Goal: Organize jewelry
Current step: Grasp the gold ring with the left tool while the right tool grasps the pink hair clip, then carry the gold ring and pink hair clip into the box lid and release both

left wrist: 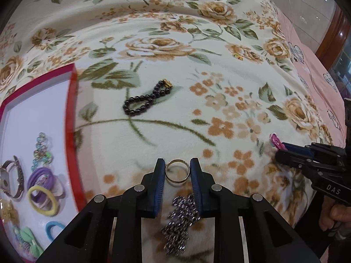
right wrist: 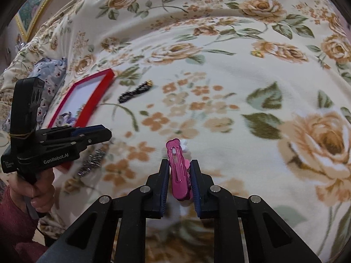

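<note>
My left gripper [left wrist: 177, 168] is shut on a gold ring [left wrist: 176, 171], whose sides touch both blue pads, low over the floral blanket. A silver chain [left wrist: 182, 219] lies bunched between the fingers behind the ring. My right gripper [right wrist: 179, 171] is shut on a pink hair clip [right wrist: 176, 171] that points away along the fingers. In the right wrist view the left gripper [right wrist: 96, 133] is at the left, above the silver chain [right wrist: 92, 162]. A black bead bracelet [left wrist: 147, 98] with a gold clasp lies on the blanket farther off.
A red-rimmed white tray [left wrist: 72, 109] at the left holds a watch [left wrist: 11, 179], purple hair ties [left wrist: 40, 175], a yellow tie [left wrist: 42, 199], a blue tie [left wrist: 53, 230] and a crystal bead piece [left wrist: 41, 151]. A small gold item [left wrist: 239, 57] lies far right. A person's hands hold both grippers.
</note>
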Tool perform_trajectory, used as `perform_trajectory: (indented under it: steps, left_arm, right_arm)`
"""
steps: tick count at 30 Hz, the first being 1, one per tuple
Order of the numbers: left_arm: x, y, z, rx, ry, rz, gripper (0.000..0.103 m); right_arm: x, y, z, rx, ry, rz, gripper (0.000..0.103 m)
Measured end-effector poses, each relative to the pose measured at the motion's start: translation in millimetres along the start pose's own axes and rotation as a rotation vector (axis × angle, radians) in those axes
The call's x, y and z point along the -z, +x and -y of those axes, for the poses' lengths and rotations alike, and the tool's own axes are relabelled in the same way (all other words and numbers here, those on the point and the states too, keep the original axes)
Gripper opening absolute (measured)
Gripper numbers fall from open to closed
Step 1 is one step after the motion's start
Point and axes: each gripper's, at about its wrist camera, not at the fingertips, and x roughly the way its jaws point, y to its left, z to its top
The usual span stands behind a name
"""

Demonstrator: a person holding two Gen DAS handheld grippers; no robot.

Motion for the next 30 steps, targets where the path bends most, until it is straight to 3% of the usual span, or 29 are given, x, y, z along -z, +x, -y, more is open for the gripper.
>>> perform_trajectory:
  steps: [15, 30]
  left_arm:
    - [17, -66, -54, -0.052, -0.108, 0.087, 0.022]
    - [19, -94, -105, -0.14, -0.193, 0.128, 0.022]
  right_arm:
    - [-32, 21, -73, -0.117, -0.094, 0.018, 0.019]
    - [-65, 55, -137, -0.218, -0.183, 0.003, 0.019]
